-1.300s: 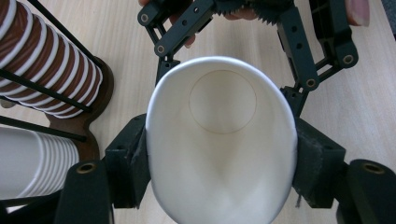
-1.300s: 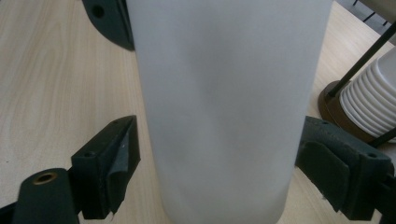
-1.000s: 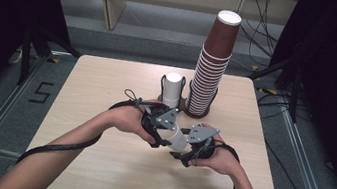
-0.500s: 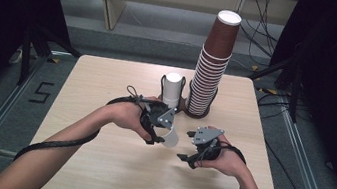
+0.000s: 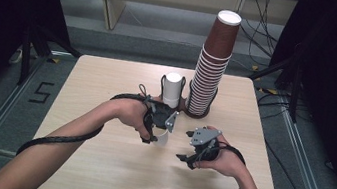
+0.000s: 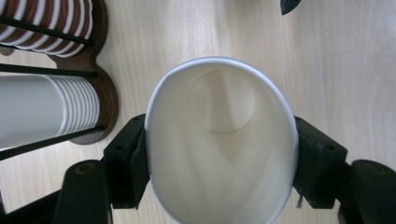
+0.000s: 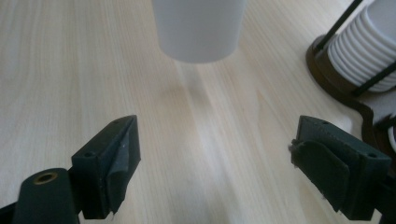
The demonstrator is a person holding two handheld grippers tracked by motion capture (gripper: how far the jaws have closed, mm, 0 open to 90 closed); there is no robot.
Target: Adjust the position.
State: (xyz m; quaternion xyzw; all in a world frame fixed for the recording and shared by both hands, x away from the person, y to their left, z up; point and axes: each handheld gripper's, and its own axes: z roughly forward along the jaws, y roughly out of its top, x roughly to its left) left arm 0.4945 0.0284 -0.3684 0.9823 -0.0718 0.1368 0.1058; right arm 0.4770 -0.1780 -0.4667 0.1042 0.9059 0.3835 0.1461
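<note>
The worktop (image 5: pixel 95 164) lies bare across the lower and left of the frame; the brown cup stack (image 5: pixel 214 61) and white cup stack (image 5: pixel 173 89) block the upper middle.

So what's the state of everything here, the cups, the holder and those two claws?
White cup: upright, empty, squeezed at its rim and held above the table.
Left claw: shut on the white cup.
Right claw: open, nothing between its jaws.
Brown cup stack: tall, upside down, in the holder.
White cup stack: short, upside down, in the holder.
Holder: standing on the table, both slots in use.
</note>
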